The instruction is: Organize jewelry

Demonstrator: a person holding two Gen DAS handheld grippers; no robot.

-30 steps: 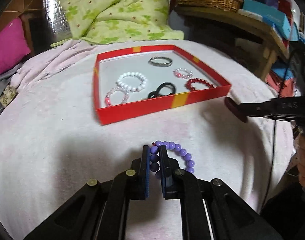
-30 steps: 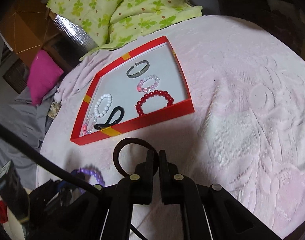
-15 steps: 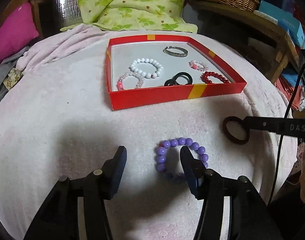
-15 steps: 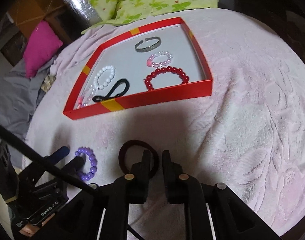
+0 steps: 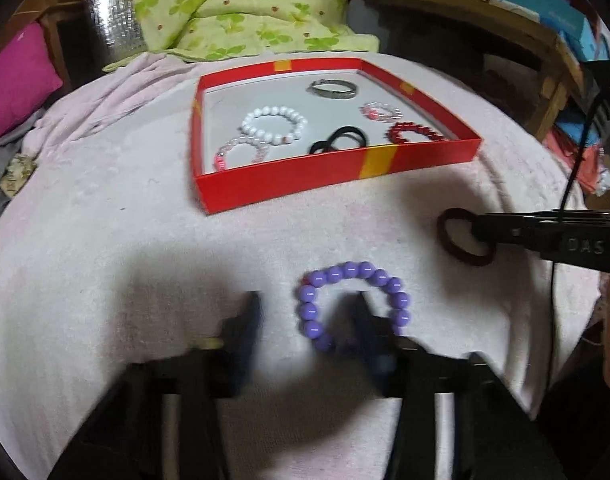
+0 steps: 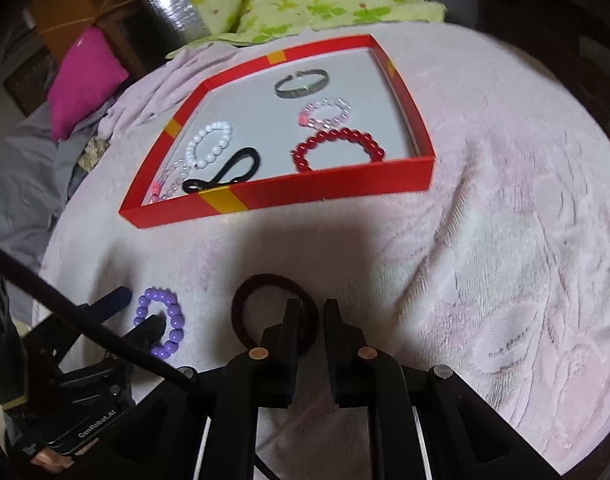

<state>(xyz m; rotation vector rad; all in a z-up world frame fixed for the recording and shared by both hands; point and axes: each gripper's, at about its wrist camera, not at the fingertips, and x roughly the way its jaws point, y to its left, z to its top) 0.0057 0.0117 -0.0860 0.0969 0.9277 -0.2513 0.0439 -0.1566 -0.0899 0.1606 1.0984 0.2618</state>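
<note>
A purple bead bracelet point(image 5: 353, 270) lies on the pink blanket. My left gripper point(image 5: 309, 320) stands over it, blurred, and its jaws are closing. The bracelet's left side is between them and the right finger is inside the ring; the pads do not touch the beads. A brown hair tie point(image 6: 273, 280) lies flat to the right. My right gripper point(image 6: 313, 316) has its jaws a little apart, with the tie's right side in the gap. Farther back stands the red tray point(image 5: 305, 188).
In the tray lie a white bead bracelet point(image 5: 273, 114), a silver bangle point(image 5: 333, 90), a red bead bracelet point(image 5: 413, 132), a black hair tie point(image 5: 341, 140) and pink ones. A green quilt point(image 5: 245, 12) lies behind, a wooden shelf point(image 5: 545, 40) to the right.
My left gripper let go of the purple bracelet, spread wide, and is now narrower. My right gripper went from shut to slightly apart, and the brown tie now lies flat.
</note>
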